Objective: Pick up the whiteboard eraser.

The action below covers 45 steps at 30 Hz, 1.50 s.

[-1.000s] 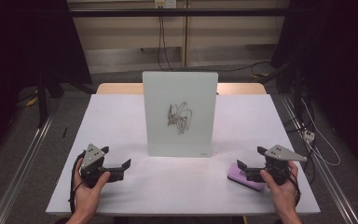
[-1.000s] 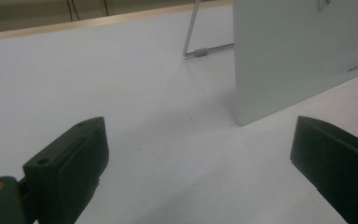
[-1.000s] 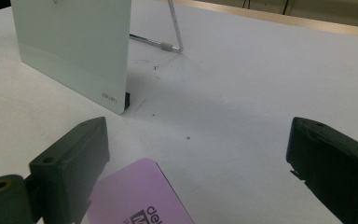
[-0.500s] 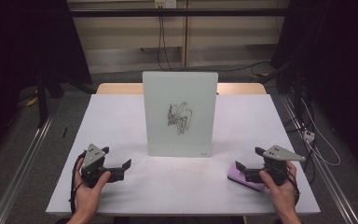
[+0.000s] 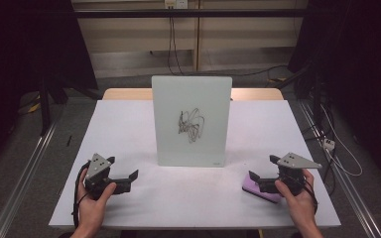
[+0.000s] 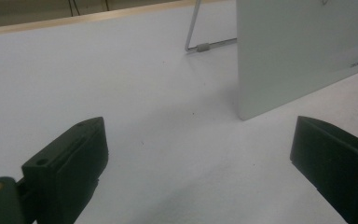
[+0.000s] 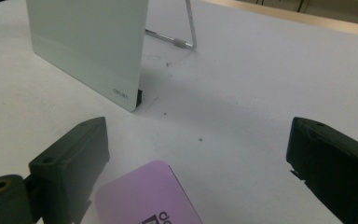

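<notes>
A white board [image 5: 191, 120] stands upright on a wire stand in the middle of the white table [image 5: 129, 124], with a black scribble [image 5: 191, 124] on its face. My left gripper [image 5: 129, 179] rests open near the front left, its jaws wide apart over bare table in the left gripper view, the board's [image 6: 303, 51] corner ahead. My right gripper [image 5: 256, 182] is open at the front right, above a flat purple pad [image 5: 262, 192]. In the right gripper view the purple pad [image 7: 149, 198] lies between the jaws, and the board [image 7: 91, 46] stands ahead to the left.
The board's wire stand [image 7: 182, 37] props it from behind. Bare table lies on both sides of the board. The floor with cables [image 5: 327, 139] and metal rails [image 5: 25, 183] surrounds the table.
The right gripper has shifted slightly left over the purple pad. The left gripper has barely moved.
</notes>
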Each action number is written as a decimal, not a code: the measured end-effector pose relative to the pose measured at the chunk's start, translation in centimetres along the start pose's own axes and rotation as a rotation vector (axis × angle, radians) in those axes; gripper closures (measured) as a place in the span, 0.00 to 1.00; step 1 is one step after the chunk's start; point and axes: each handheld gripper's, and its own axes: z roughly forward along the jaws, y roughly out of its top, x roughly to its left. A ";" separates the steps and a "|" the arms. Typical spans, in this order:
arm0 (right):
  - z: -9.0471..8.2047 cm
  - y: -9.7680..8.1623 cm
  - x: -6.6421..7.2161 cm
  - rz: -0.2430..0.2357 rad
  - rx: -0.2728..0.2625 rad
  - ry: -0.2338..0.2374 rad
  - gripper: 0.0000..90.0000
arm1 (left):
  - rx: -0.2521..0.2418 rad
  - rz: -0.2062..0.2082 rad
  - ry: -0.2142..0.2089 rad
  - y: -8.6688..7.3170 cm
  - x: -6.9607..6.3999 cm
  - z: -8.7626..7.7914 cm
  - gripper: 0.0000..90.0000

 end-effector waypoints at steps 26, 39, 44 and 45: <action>-0.4 0.8 -0.5 -0.106 0.146 0.077 0.10 | -0.001 0.002 -0.006 0.0 0.0 0.0 0.05; -0.5 0.4 -0.3 -0.163 0.225 0.146 0.13 | 0.010 0.013 -0.011 0.0 0.0 0.1 0.05; -0.5 0.3 -0.1 -0.178 0.250 0.171 0.13 | 0.007 0.010 -0.011 0.0 -0.2 0.2 0.05; -0.4 0.3 0.0 -0.182 0.259 0.181 0.15 | 0.007 0.011 -0.012 0.0 -0.2 0.2 0.05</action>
